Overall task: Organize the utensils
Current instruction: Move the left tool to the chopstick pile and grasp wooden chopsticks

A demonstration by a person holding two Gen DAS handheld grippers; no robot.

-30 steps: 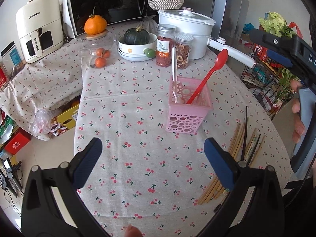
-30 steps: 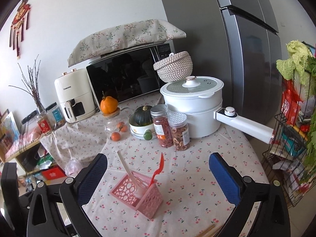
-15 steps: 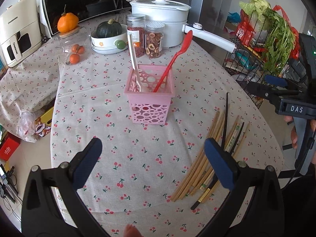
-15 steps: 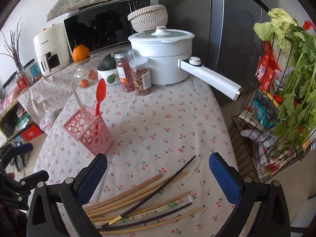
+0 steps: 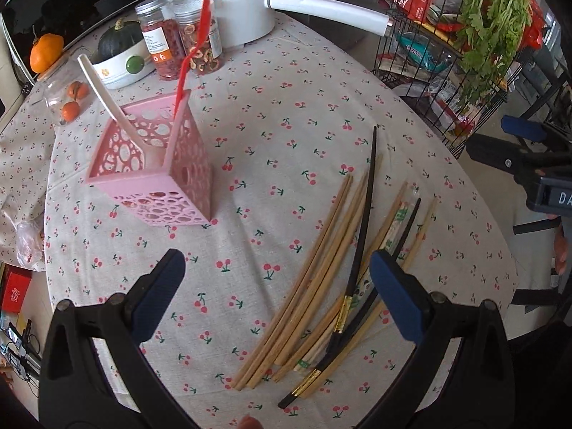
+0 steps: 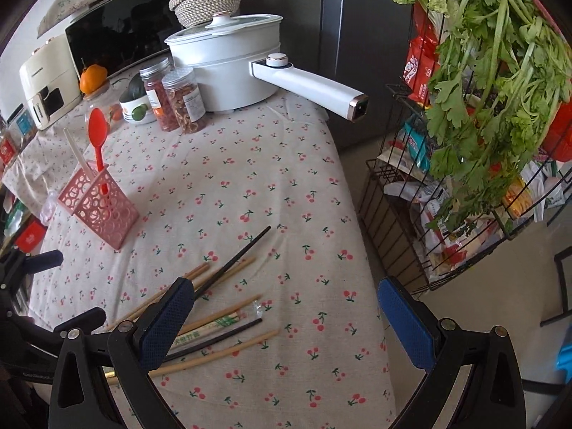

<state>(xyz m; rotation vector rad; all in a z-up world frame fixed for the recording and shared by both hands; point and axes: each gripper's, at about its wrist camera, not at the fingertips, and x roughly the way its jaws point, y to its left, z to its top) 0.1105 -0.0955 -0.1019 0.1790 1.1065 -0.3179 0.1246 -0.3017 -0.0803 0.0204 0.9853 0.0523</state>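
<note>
A pink perforated utensil holder (image 5: 157,175) stands on the cherry-print tablecloth (image 5: 286,82) and holds a red spoon (image 5: 189,50) and a white spoon (image 5: 107,96). It also shows in the right wrist view (image 6: 98,207). Several wooden and black chopsticks (image 5: 332,268) lie loose on the cloth to its right, also in the right wrist view (image 6: 214,314). My left gripper (image 5: 279,293) is open and empty, just above the near ends of the chopsticks. My right gripper (image 6: 282,321) is open and empty above the chopsticks' other side.
A white pot with a long handle (image 6: 311,82), two jars (image 6: 175,100), a bowl with a squash (image 5: 121,57) and oranges stand at the table's far end. A wire rack of greens (image 6: 482,125) stands right of the table edge.
Both grippers have moved down and closer to the chopsticks; the holder now sits further left in the left wrist view. Both stay open.
</note>
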